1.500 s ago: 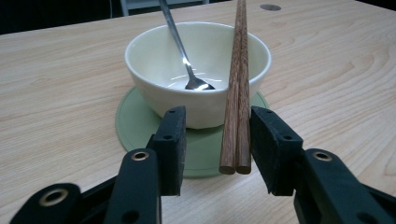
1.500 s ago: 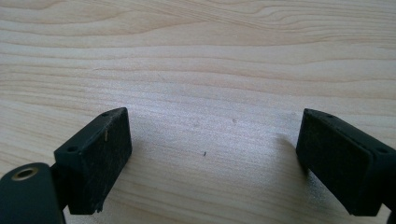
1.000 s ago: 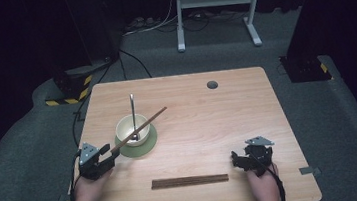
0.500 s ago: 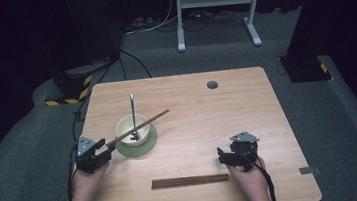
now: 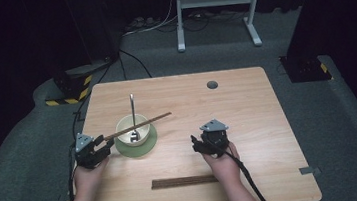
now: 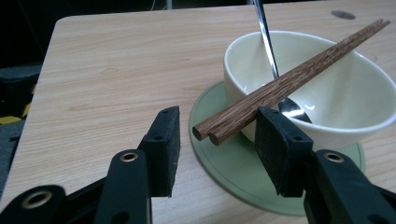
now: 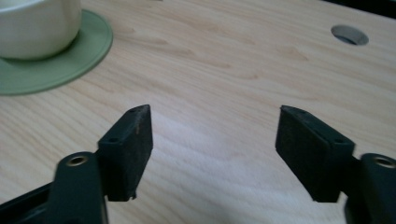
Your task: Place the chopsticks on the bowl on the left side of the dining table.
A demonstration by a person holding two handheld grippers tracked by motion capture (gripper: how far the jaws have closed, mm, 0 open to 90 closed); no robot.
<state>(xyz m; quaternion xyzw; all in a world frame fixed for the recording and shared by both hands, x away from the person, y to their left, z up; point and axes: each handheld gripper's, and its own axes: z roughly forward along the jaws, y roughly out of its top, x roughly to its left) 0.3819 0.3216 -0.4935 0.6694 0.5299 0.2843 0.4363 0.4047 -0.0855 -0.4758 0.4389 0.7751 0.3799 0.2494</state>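
A pair of brown wooden chopsticks (image 5: 139, 126) lies across a cream bowl (image 5: 125, 127) on a green saucer (image 5: 147, 146), left of the table's middle. A metal spoon (image 5: 133, 110) stands in the bowl. My left gripper (image 5: 102, 147) is open at the saucer's left edge. The chopsticks' (image 6: 299, 70) near ends sit between its jaws, and the pads (image 6: 168, 149) are not pressing on them. My right gripper (image 5: 197, 144) hovers over bare wood right of the saucer. It is open with nothing between its jaws (image 7: 215, 130), which have just been closing.
A dark wooden strip (image 5: 184, 181) lies flat near the table's front edge, just in front of my right hand. A round cable hole (image 5: 212, 84) sits at the back of the table (image 5: 247, 103). Beyond it are grey carpet, cables and a white stand.
My right hand has moved left and away from the front right corner to the table's middle. The left hand and the chopsticks have barely shifted.
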